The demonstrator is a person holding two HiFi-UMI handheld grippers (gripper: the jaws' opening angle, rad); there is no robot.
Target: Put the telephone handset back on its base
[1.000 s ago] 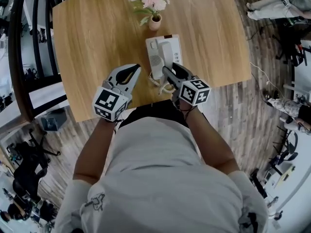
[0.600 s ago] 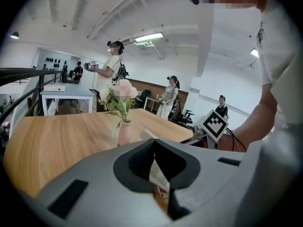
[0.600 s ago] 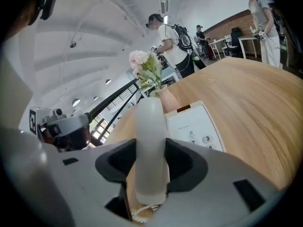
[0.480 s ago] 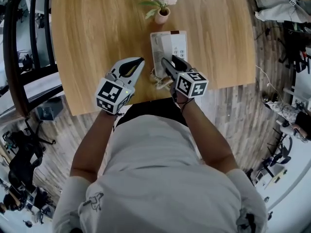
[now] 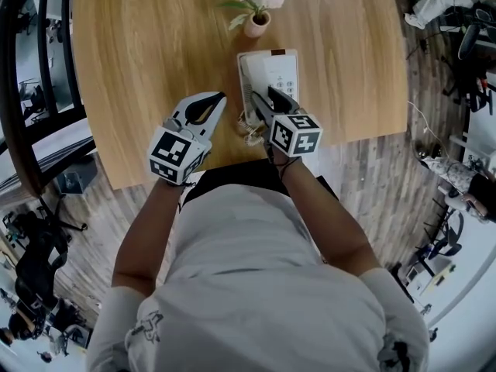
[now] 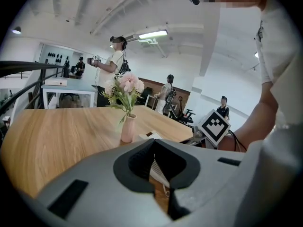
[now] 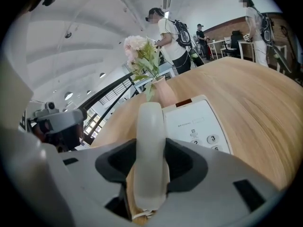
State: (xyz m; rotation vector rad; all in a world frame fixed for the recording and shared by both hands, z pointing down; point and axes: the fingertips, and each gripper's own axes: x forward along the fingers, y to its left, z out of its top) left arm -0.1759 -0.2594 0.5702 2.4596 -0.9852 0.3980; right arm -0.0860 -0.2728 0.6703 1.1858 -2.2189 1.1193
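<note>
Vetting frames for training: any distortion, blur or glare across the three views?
Head view: heavy fisheye, the table edges bow; evenly lit, sharp. Left gripper view: dark round vignette, ceiling light glaring. Right gripper view: same vignette, handset slightly soft up close, base keypad digits readable.

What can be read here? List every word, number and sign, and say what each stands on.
"3": on a key of the base.
Keys beside it: partly hidden, not surely readable.
Small print above the keys: too small to read.
Left cube and right cube: black and white square markers only, no letters or numbers.
</note>
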